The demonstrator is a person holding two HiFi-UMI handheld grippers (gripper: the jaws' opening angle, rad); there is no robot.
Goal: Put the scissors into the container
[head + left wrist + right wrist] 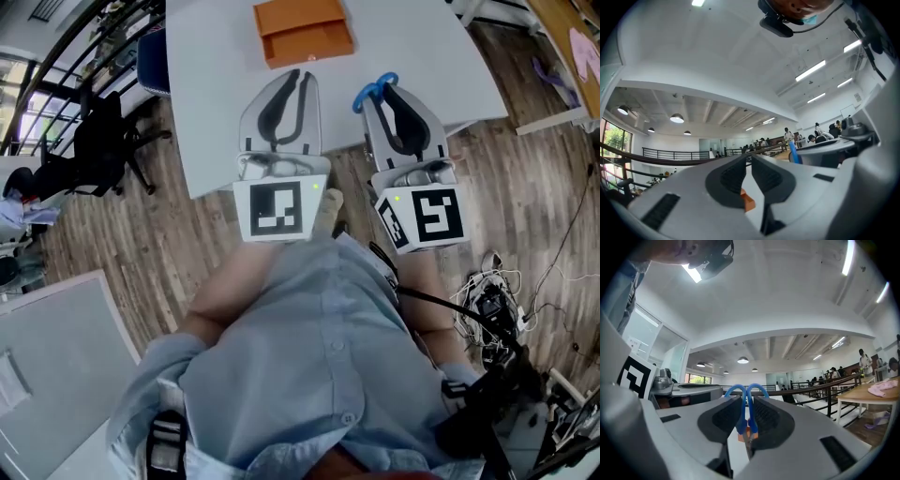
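White table (403, 37) is sitting ahead w/ orange container (305, 33) beyond my fingertips. Right gripper (389, 91) is pinching scissors (742, 420), blue handles poking past fingertips; left gripper (298, 80) fingers are pressing together, empty.

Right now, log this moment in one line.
right gripper: shut on scissors | left gripper: empty, jaws nearly together | container: on table, no scissors inside

Blue-handled scissors (367, 96) in right gripper (386, 94), orange container (302, 34) beyond
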